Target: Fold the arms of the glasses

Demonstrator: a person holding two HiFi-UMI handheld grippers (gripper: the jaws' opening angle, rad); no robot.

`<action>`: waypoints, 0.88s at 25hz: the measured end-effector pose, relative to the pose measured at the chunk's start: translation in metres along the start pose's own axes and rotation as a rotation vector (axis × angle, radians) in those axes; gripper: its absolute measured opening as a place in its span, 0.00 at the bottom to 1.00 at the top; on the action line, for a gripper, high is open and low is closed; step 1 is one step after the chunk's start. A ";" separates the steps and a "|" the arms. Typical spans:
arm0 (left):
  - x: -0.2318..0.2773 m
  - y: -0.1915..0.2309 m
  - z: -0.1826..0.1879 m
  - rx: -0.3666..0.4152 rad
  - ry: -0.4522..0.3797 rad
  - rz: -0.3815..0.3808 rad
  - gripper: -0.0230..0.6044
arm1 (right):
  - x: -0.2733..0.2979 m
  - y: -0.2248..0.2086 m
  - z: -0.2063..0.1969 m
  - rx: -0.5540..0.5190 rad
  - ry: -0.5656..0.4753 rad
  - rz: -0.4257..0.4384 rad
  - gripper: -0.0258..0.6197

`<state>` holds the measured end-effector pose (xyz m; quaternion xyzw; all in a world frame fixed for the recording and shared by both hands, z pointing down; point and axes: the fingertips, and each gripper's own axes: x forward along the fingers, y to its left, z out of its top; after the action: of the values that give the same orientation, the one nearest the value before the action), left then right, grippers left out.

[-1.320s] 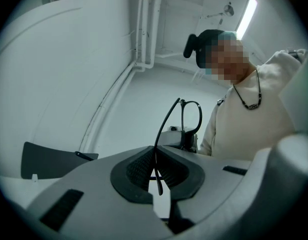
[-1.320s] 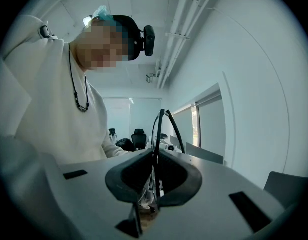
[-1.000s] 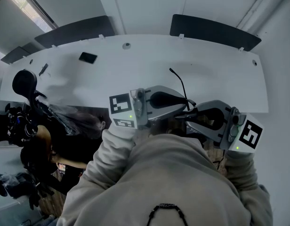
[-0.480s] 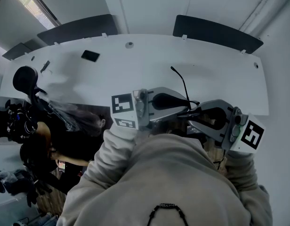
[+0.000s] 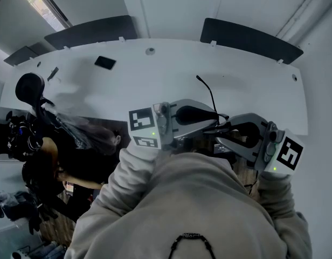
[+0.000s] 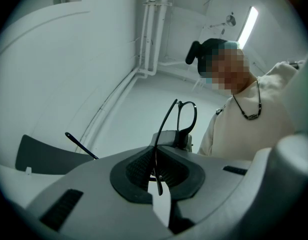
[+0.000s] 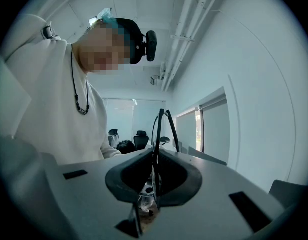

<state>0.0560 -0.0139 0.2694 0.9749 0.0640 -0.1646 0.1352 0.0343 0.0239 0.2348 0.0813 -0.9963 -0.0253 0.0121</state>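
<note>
1. Glasses point(image 5: 208, 95): held in the air between both tools, in front of the chest, over the near edge of the desk point(image 5: 236, 74), not resting on it.
2. Grip check, left tool point(image 6: 156, 173): closed on one thin arm of the frame near its ear end, tip hanging just below the pads.
3. Grip check, right tool point(image 7: 155, 176): closed on the frame front, seen edge-on between the pads.
4. Step in hand, as judged: folding of the gripped arm, apparently not yet begun. Second arm point(image 6: 80, 145) also standing out open.
5. Treat the right tool as the anchor. Hold the frame front steady and level.
6. Swing the left tool in an arc about the hinge, toward the back of the lenses. Avoid a straight pull, likely to bend the hinge.
7. Ease the grip near the end of the swing, to avoid trapping the arm against the right tool. Likely risk: thin arm twisting or slipping between the pads.
8. Take the second arm the same way afterwards.
9. Room: pale walls, pipes point(image 6: 153, 29) running up one wall, long ceiling light point(image 5: 34, 1).
10. Desk: white, wide, mostly bare. Dark panels point(image 5: 251, 36) along the far edge, dark office chair point(image 5: 27, 86) at the left end.
11. Small items on the desk, well apart from the glasses: dark flat item point(image 5: 105, 62) at far left, round fitting point(image 5: 150, 51) near the far edge.
</note>
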 end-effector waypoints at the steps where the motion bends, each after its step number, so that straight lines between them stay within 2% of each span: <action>1: 0.000 0.001 0.000 -0.006 -0.016 0.009 0.07 | 0.000 0.000 0.000 -0.001 0.005 0.003 0.12; 5: -0.008 0.002 0.003 -0.019 -0.051 0.028 0.09 | 0.000 -0.002 -0.003 -0.005 0.038 -0.007 0.12; 7: -0.016 0.003 0.007 -0.032 -0.059 0.029 0.24 | -0.001 -0.003 -0.005 -0.002 0.045 -0.021 0.12; 8: -0.021 0.004 0.008 -0.032 -0.060 0.032 0.27 | -0.002 -0.004 -0.007 0.000 0.046 -0.028 0.12; 14: -0.041 0.021 0.015 -0.033 -0.075 0.102 0.31 | -0.010 -0.009 -0.010 0.011 0.033 -0.042 0.12; 18: -0.044 0.019 0.019 -0.028 -0.069 0.110 0.34 | -0.008 -0.004 -0.008 0.005 0.028 -0.037 0.12; 22: -0.042 0.037 0.014 -0.073 -0.061 0.163 0.36 | -0.008 -0.004 -0.001 -0.001 0.002 -0.018 0.12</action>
<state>0.0181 -0.0565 0.2797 0.9659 -0.0136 -0.1802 0.1854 0.0430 0.0215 0.2350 0.0905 -0.9955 -0.0257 0.0130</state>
